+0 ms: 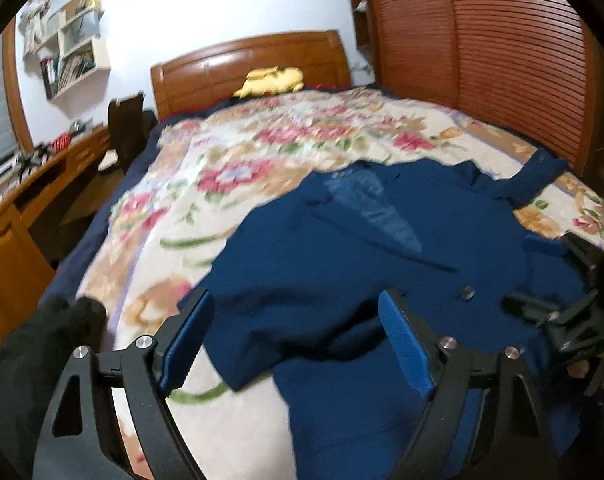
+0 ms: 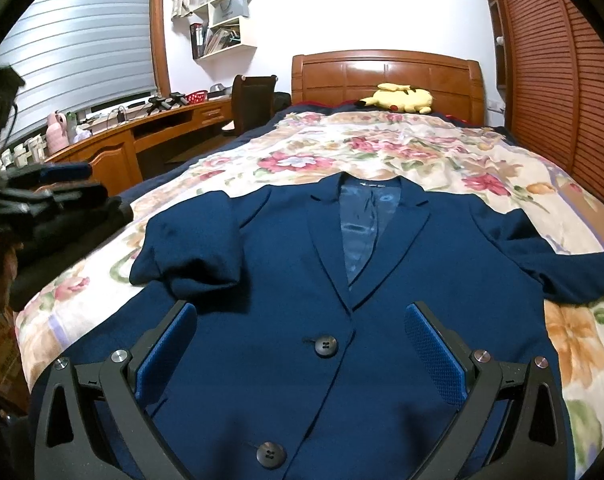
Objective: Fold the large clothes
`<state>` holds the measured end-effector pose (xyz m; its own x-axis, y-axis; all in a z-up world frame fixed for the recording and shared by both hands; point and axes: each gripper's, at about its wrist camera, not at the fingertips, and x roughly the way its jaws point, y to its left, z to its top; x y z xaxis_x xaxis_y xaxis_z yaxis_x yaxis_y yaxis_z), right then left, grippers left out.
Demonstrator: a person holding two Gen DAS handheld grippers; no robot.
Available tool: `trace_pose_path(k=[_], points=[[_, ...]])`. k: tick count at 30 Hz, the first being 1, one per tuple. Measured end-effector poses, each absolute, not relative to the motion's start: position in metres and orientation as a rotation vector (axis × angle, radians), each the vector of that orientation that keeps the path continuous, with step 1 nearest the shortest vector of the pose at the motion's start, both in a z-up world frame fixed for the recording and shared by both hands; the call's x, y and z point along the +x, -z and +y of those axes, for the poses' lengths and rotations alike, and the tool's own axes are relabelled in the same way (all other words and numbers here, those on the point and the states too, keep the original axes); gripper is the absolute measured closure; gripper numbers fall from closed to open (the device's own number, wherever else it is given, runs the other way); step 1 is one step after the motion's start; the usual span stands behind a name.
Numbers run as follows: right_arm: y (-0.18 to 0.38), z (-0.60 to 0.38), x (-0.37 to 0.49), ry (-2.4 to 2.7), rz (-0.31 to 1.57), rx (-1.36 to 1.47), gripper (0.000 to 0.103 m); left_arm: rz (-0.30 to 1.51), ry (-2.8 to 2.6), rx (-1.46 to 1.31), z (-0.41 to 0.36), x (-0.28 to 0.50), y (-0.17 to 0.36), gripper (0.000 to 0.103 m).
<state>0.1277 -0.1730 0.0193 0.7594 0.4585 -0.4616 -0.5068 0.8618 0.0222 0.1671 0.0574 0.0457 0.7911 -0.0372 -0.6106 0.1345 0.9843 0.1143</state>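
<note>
A navy blue blazer (image 2: pixel 302 264) lies face up on the floral bedspread (image 2: pixel 382 148), collar toward the headboard, with two black buttons down the front. Its left sleeve (image 2: pixel 190 256) is folded in over the shoulder; the right sleeve (image 2: pixel 562 272) stretches out to the right. My right gripper (image 2: pixel 302 320) is open and empty, hovering over the blazer's front near the upper button (image 2: pixel 325 346). My left gripper (image 1: pixel 294 312) is open and empty above the blazer's left edge (image 1: pixel 342 280). In the left wrist view the right gripper (image 1: pixel 558 312) shows at the far right.
A wooden headboard (image 2: pixel 386 76) and a yellow plush toy (image 2: pixel 398 98) are at the far end of the bed. A louvered wooden wardrobe (image 2: pixel 562 80) runs along the right. A wooden desk (image 2: pixel 142 128) and dark chair (image 2: pixel 254 100) stand left. Dark clothing (image 2: pixel 62 216) lies at the bed's left edge.
</note>
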Motion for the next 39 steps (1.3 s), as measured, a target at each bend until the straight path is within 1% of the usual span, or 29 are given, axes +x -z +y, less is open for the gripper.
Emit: trace_pose_path(k=[10,21,30,33,35,36,37,38,39], points=[[-0.016,-0.171,0.130,-0.532,0.487,-0.132,0.000,0.731,0.022,0.090,0.099,0.185,0.014,0.018],[-0.011,-0.166,0.138,-0.531,0.507,-0.158,0.000,0.841,-0.024,-0.008,0.132,0.211,0.046,0.018],[-0.009,-0.164,0.144,-0.532,0.549,-0.179,0.000,0.950,-0.029,-0.006,0.133,0.229,0.063,0.018],[-0.010,-0.166,0.144,-0.533,0.549,-0.177,0.000,1.001,-0.035,-0.012,0.134,0.237,0.072,0.020],[-0.010,-0.166,0.144,-0.534,0.551,-0.178,0.000,1.016,-0.024,-0.028,0.135,0.239,0.074,0.026],[-0.010,-0.166,0.144,-0.533,0.551,-0.178,0.000,1.021,-0.008,-0.045,0.135,0.239,0.073,0.035],[-0.010,-0.166,0.143,-0.530,0.551,-0.177,0.000,1.033,0.029,-0.068,0.134,0.240,0.072,0.053],[-0.010,-0.166,0.143,-0.527,0.550,-0.175,0.000,1.046,0.058,-0.076,0.132,0.240,0.070,0.063],[-0.012,-0.166,0.143,-0.528,0.551,-0.172,0.000,1.049,0.059,-0.063,0.130,0.239,0.067,0.076]])
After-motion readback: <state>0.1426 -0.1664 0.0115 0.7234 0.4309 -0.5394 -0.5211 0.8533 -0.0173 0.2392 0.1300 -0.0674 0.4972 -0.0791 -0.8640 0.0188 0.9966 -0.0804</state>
